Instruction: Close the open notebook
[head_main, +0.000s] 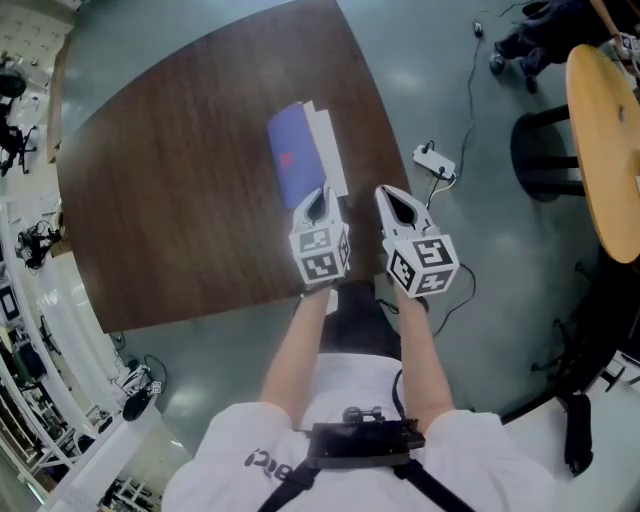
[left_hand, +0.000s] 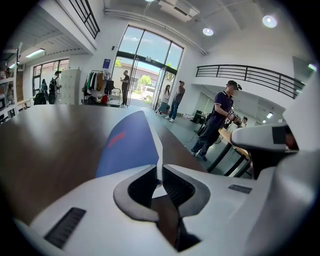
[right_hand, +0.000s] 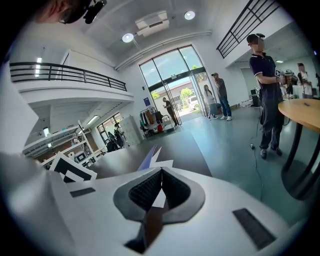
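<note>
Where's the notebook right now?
In the head view, the blue-covered notebook lies on the dark brown table, towards its right edge, just ahead of the left gripper.

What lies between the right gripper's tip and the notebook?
Nothing but a narrow strip of bare brown table. It separates the right gripper from the notebook, and the head view shows it best.
</note>
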